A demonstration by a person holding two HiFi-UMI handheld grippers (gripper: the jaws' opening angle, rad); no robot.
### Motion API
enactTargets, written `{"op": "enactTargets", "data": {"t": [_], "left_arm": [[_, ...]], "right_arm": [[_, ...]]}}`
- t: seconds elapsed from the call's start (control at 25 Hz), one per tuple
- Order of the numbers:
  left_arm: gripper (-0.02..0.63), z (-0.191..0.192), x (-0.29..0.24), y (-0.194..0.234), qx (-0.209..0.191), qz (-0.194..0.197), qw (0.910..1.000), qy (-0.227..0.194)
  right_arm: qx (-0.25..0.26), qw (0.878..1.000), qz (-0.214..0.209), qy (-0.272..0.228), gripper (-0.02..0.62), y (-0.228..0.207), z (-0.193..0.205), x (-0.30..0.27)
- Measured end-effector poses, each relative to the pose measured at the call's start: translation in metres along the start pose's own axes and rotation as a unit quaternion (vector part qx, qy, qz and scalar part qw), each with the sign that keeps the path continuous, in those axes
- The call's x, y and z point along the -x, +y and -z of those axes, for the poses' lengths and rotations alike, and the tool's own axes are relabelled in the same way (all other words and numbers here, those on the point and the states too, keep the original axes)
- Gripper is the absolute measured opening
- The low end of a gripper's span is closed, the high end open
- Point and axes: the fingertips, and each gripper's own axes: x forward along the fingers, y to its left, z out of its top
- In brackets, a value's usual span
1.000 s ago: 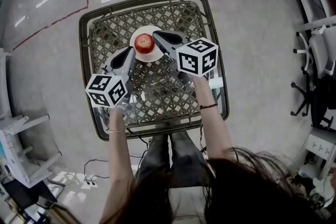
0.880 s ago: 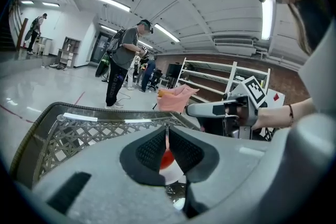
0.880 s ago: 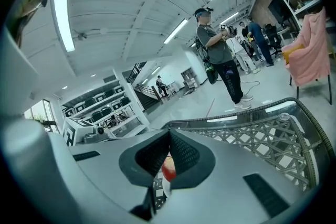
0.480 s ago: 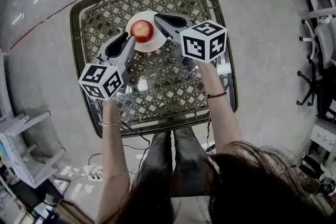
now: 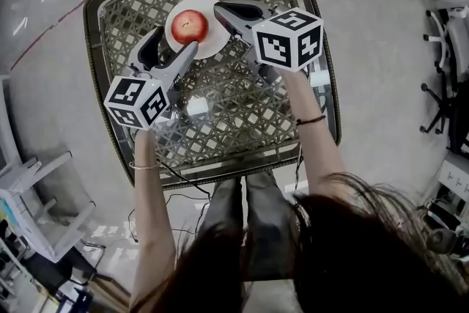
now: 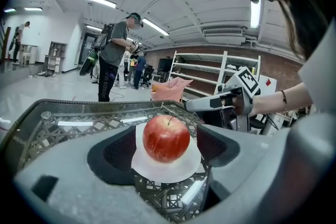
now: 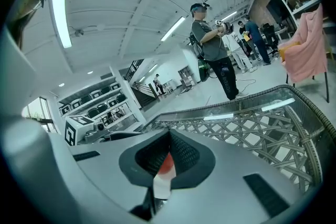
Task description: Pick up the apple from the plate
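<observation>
A red apple (image 5: 189, 26) sits on a small white plate (image 5: 174, 45) at the far side of the wicker table (image 5: 220, 121). My left gripper (image 5: 170, 46) points at it from the near left. Its jaws are opening and stand wide, with nothing pressed between them. In the left gripper view the apple (image 6: 166, 138) and the plate (image 6: 164, 170) lie just ahead of the two dark pads (image 6: 113, 152). My right gripper (image 5: 220, 9) is shut, with its tip beside the plate's right rim. Through its thin slit, only a sliver of apple (image 7: 166, 164) shows.
The table has a woven lattice top with a raised rim (image 5: 95, 70). A person (image 6: 113, 60) stands beyond the table, near a pink chair (image 6: 170, 89) and shelving (image 6: 210, 73). Office chairs (image 5: 447, 84) stand at the right, and cables (image 5: 172, 194) lie on the floor under the table.
The left gripper's jaws have gone from closed to wide apart. Both grippers have sunk toward the table and sit closer to the plate.
</observation>
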Motion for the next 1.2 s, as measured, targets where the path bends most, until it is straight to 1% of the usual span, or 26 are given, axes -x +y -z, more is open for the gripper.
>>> {"op": "enactTargets", "data": {"t": [0.08, 0.28, 0.48, 0.72, 0.92, 1.08, 1.2], "left_arm": [[0.360, 0.004, -0.005, -0.002, -0.006, 0.003, 1.0000, 0.006], [0.379, 0.001, -0.012, -0.001, -0.020, -0.005, 0.9998, -0.005], [0.408, 0.002, -0.024, -0.002, -0.047, 0.004, 0.9989, 0.006], [0.411, 0.005, -0.034, -0.003, -0.071, 0.010, 0.9973, 0.016], [0.410, 0.005, -0.040, -0.001, -0.075, 0.006, 0.9971, 0.015], [0.410, 0.003, -0.044, -0.002, -0.091, 0.003, 0.9957, 0.017], [0.410, 0.004, -0.047, -0.005, -0.097, 0.007, 0.9951, 0.021]], "right_arm": [[0.005, 1.000, -0.001, 0.003, 0.009, -0.001, 0.000, -0.001], [0.014, 1.000, -0.007, 0.010, 0.009, 0.000, 0.005, -0.003], [0.018, 1.000, -0.006, 0.013, 0.009, -0.004, 0.006, -0.003], [0.020, 1.000, -0.004, 0.015, 0.009, -0.007, 0.009, -0.003], [0.018, 1.000, -0.003, 0.016, 0.009, -0.009, 0.011, -0.002], [0.017, 1.000, -0.001, 0.016, 0.009, -0.010, 0.013, 0.000], [0.015, 1.000, 0.000, 0.015, 0.009, -0.010, 0.014, 0.002]]}}
